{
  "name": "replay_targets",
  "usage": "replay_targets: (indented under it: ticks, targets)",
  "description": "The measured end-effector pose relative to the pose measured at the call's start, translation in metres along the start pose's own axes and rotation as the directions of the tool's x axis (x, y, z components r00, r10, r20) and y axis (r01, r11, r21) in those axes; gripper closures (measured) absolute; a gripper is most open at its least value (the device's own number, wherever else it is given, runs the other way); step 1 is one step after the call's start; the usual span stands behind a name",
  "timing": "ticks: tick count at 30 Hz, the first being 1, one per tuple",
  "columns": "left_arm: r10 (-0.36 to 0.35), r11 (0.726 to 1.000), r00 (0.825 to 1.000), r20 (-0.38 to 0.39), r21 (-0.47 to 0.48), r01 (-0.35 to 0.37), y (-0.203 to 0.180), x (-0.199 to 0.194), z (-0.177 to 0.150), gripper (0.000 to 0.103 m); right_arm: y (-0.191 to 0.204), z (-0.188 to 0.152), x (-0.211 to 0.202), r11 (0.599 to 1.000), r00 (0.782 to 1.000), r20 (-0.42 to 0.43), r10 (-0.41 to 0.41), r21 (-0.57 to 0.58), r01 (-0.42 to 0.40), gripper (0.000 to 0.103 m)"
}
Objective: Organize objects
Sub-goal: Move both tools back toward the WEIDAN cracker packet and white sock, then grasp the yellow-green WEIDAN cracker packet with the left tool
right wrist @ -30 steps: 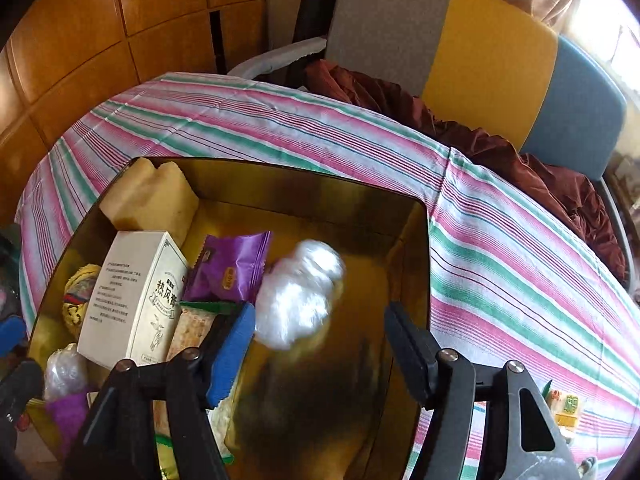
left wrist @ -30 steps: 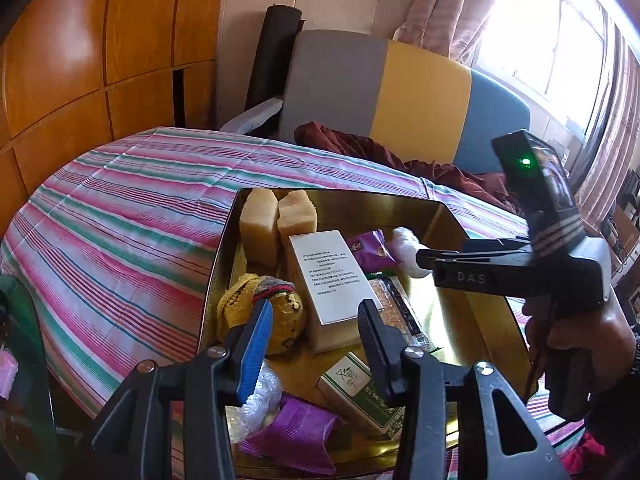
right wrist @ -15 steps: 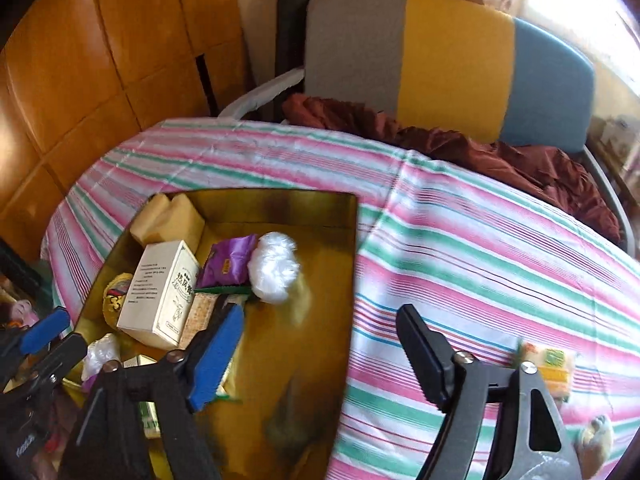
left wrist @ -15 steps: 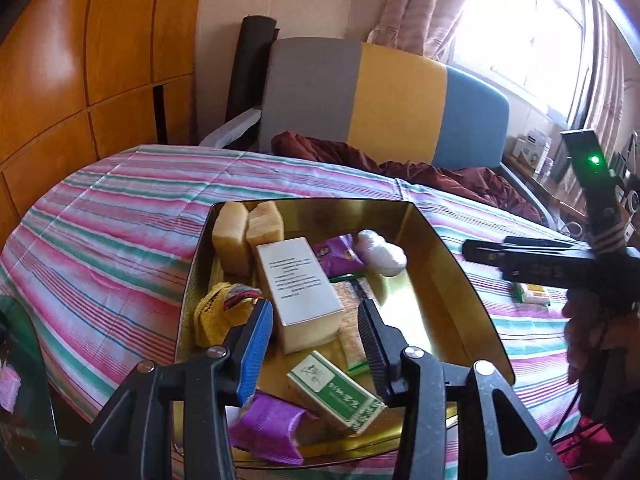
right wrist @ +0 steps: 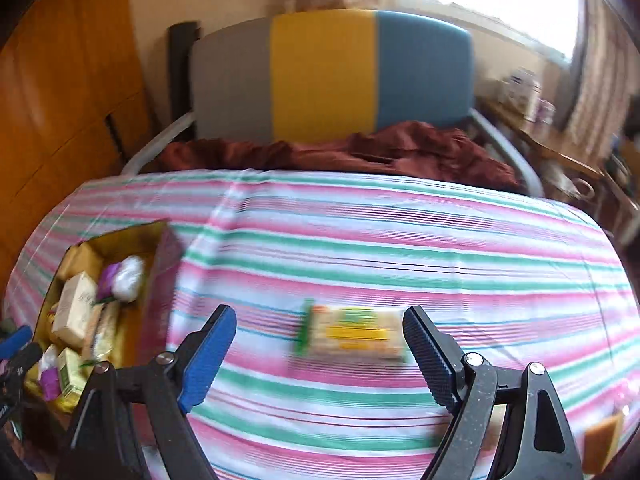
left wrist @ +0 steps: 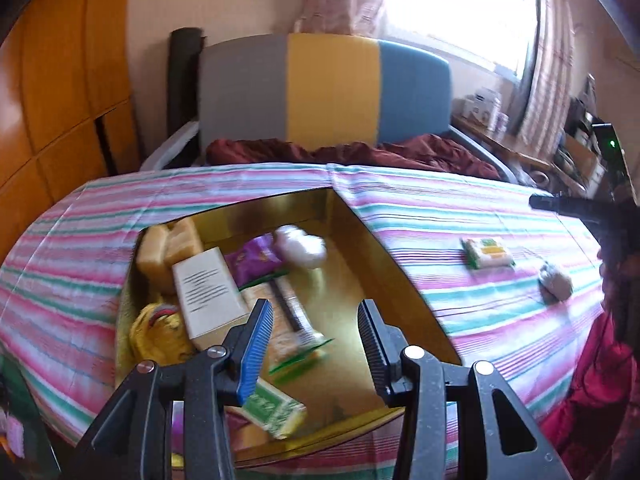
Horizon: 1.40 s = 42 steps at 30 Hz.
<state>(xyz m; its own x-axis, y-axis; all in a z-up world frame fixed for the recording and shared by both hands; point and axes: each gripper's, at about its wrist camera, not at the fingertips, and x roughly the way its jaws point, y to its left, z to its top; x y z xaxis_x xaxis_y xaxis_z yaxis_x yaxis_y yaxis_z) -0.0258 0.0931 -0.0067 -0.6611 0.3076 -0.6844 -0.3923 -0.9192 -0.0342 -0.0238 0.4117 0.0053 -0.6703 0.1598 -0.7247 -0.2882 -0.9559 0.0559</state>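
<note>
Swinging away from the gold tray point(right wrist: 158, 264), the right gripper point(right wrist: 320, 360) had come over the striped tablecloth point(right wrist: 400, 248), its jaws opening wide with nothing pressed between them. A green-and-yellow snack packet point(right wrist: 352, 334) lay flat on the cloth just ahead, in line with the gap, its long axis running across from pad to pad. The left gripper point(left wrist: 316, 344) hung narrow and empty over the tray, clearly farther from the packet.

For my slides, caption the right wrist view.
Right gripper, jaws opening and empty, faces a cracker packet on the striped tablecloth.
</note>
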Motion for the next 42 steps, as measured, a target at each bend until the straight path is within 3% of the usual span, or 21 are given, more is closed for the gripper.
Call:
replay_targets:
  ticks: [4, 7, 9, 12, 18, 24, 30, 37, 39, 42]
  targets:
    - [-0.05, 0.994, 0.999, -0.005, 0.093, 0.05, -0.031, 0.004, 0.011, 0.056, -0.073, -0.003, -0.004, 0.976, 0.995, 0.024, -0.102, 0.197, 0.095, 0.012]
    - [-0.088, 0.984, 0.996, -0.011, 0.154, 0.089, -0.056, 0.009, 0.02, 0.05, -0.122, -0.018, -0.001, 0.925, 0.987, 0.012, -0.161, 0.349, 0.147, 0.012]
    - [-0.116, 0.974, 0.993, -0.023, 0.192, 0.118, -0.076, 0.016, 0.026, 0.041, -0.15, -0.03, 0.003, 0.866, 0.988, -0.034, -0.152, 0.476, 0.15, 0.012]
    - [-0.151, 0.948, 0.987, -0.058, 0.274, 0.161, -0.11, 0.029, 0.033, 0.037, -0.172, -0.036, -0.004, 0.801, 0.994, 0.008, -0.106, 0.594, 0.081, 0.012]
    - [-0.193, 0.855, 0.965, -0.177, 0.452, 0.254, -0.175, 0.072, 0.041, 0.034, -0.167, -0.036, 0.002, 0.804, 0.998, -0.013, -0.055, 0.592, 0.052, 0.012]
    - [-0.187, 0.803, 0.942, -0.278, 0.509, 0.309, -0.212, 0.123, 0.052, 0.021, -0.169, -0.041, 0.009, 0.796, 1.0, -0.031, -0.003, 0.605, 0.021, 0.011]
    - [-0.152, 0.716, 0.928, -0.339, 0.61, 0.34, -0.242, 0.162, 0.055, 0.02, -0.17, -0.045, 0.019, 0.792, 0.997, -0.062, 0.048, 0.61, 0.0, 0.011]
    - [-0.131, 0.641, 0.92, -0.37, 0.676, 0.363, -0.26, 0.195, 0.06, 0.017, -0.17, -0.046, 0.021, 0.791, 0.994, -0.058, 0.088, 0.611, -0.034, 0.011]
    - [-0.126, 0.628, 0.921, -0.369, 0.689, 0.362, -0.264, 0.203, 0.06, 0.016, -0.172, -0.046, 0.022, 0.785, 0.994, -0.057, 0.096, 0.618, -0.04, 0.011]
    - [-0.131, 0.631, 0.913, -0.386, 0.678, 0.377, -0.268, 0.215, 0.062, 0.016, -0.173, -0.046, 0.023, 0.78, 0.993, -0.057, 0.102, 0.624, -0.044, 0.011]
